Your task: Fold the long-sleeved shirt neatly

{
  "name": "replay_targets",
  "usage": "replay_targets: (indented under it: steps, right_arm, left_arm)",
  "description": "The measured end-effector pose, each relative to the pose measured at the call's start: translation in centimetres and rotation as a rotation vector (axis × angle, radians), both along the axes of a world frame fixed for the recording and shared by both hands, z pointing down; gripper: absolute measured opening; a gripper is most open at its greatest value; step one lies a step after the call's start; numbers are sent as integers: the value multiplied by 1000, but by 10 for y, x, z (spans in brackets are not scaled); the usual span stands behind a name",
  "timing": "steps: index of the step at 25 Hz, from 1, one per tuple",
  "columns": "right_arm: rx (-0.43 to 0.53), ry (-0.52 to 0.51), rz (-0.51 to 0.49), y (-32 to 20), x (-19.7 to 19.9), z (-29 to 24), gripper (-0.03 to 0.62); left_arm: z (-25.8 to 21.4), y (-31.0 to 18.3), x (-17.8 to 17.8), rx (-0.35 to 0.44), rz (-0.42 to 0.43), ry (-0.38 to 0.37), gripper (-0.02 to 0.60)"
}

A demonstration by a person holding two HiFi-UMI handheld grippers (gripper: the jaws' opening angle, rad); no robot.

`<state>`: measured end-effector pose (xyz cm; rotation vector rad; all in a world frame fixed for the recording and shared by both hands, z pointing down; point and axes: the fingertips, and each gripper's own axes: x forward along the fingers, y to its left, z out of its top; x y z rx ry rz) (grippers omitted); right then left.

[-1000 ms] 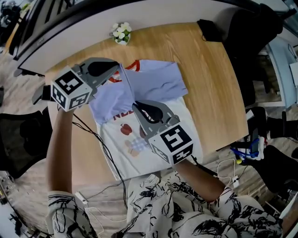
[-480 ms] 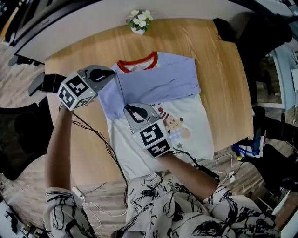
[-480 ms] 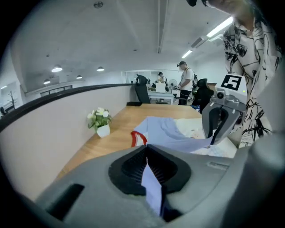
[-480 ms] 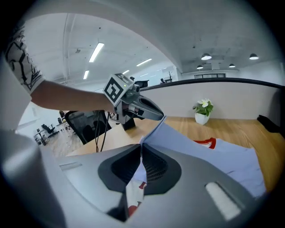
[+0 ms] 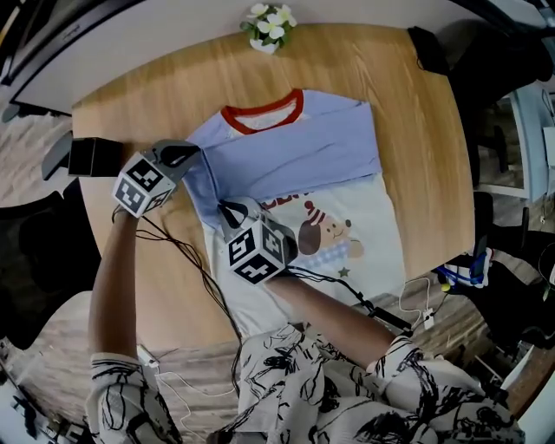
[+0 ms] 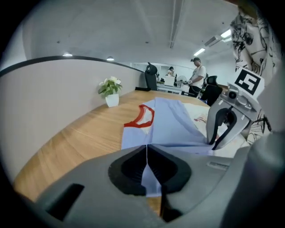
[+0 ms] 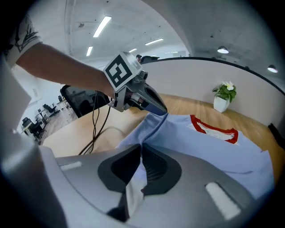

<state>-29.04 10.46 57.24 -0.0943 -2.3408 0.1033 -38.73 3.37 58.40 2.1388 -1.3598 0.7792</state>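
We wear top point(image 5: 347, 390): white, black scribble print, short sleeves. Left gripper point(image 5: 194, 154), right gripper point(image 5: 227, 209) alike: grey shells, black ribbed pads point(image 6: 129, 171), cube point(image 5: 141, 185) of black-and-white square markers behind. Black cables point(image 5: 381, 316) trail from cubes toward top.

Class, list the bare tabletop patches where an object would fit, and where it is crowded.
Free: wood between the shirt and the right edge of the table; wood between the flower pot and the black box. Crowded: the shirt's left side, with left gripper, right gripper and cables.
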Motion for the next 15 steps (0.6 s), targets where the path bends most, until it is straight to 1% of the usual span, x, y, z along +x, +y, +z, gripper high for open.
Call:
replay_targets:
  steps: [2,4,6,7,9,10,11,12,13,15]
  right_arm:
    - [22,25,-14,2,-2,11,26]
    - [37,46,-21,4,-2,20,27]
    - [60,60,-33,7,-1,25,29]
    - [73,65,-42,8,-1,27,32]
    - [87,72,-63,13,-3,30,56]
    - [86,72,-75,17,-4,31,73]
    - [80,71,-87,21,-6,31,88]
    - [70,68,-99,26,-7,31,105]
    - [58,62,-110,31,-7,30,115]
    - [28,42,-133,42,-7,26,119]
  left_arm:
    - [1,6,-14,2,-38,-14,17]
    - [-11,8,-26,31,-98,1,23]
    - [-24,8,-25,52,-130,25,21]
    - [-27,6,-15,47,-120,32,23]
    - [-19,3,12,-4,-52,20,32]
    - [-9,4,22,-42,-19,1,37]
    - [3,7,26,-79,-4,-20,40]
    - [14,10,26,-108,-12,-33,40]
    - [22,15,22,-127,-39,-33,37]
    - [28,26,11,-133,-117,-17,35]
